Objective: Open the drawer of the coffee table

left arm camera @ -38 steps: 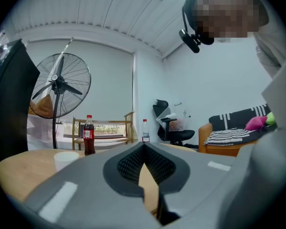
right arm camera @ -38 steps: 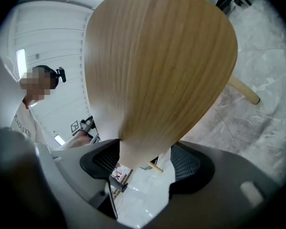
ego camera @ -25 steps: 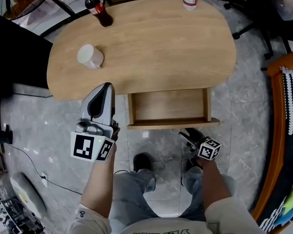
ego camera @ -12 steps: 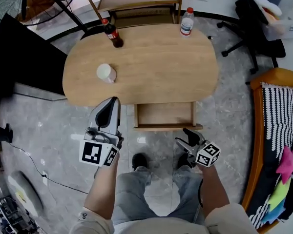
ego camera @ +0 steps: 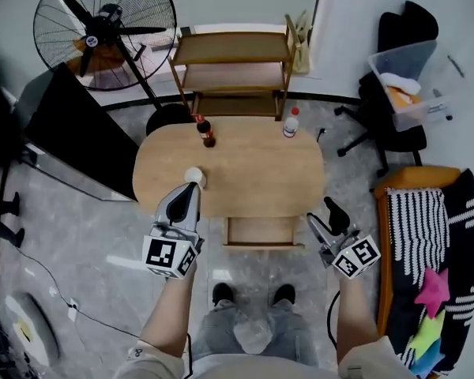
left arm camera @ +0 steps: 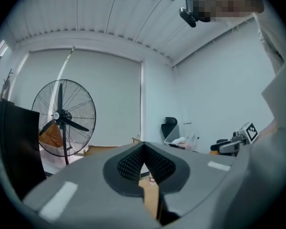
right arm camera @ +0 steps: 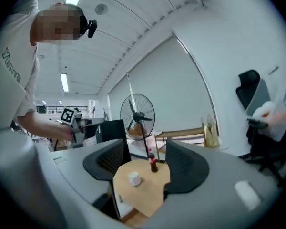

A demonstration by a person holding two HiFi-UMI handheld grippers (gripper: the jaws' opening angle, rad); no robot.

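Note:
The oval wooden coffee table [ego camera: 245, 181] stands below me, its drawer [ego camera: 262, 231] pulled out toward my feet and empty. My left gripper [ego camera: 183, 198] hangs high over the table's near left edge, beside a white cup [ego camera: 194, 178]. Its jaws are shut, pads touching, with nothing between them [left arm camera: 144, 147]. My right gripper [ego camera: 324, 215] floats to the right of the drawer, well above it. Its jaws stand partly open and hold nothing [right arm camera: 145, 151]. Between them the right gripper view shows the table [right arm camera: 145, 190], the cup [right arm camera: 133, 178] and a cola bottle [right arm camera: 153, 163].
A cola bottle [ego camera: 206, 132] and a water bottle [ego camera: 290, 123] stand at the table's far edge. Behind are a wooden shelf [ego camera: 233, 73], a floor fan [ego camera: 104, 31] and an office chair [ego camera: 395, 109]. A black panel [ego camera: 79, 140] is left, an orange seat with striped cloth [ego camera: 419, 235] right.
Both grippers have risen well above the table, the right one further and with a roll of the wrist. The head view has pulled up too. The drawer stays open.

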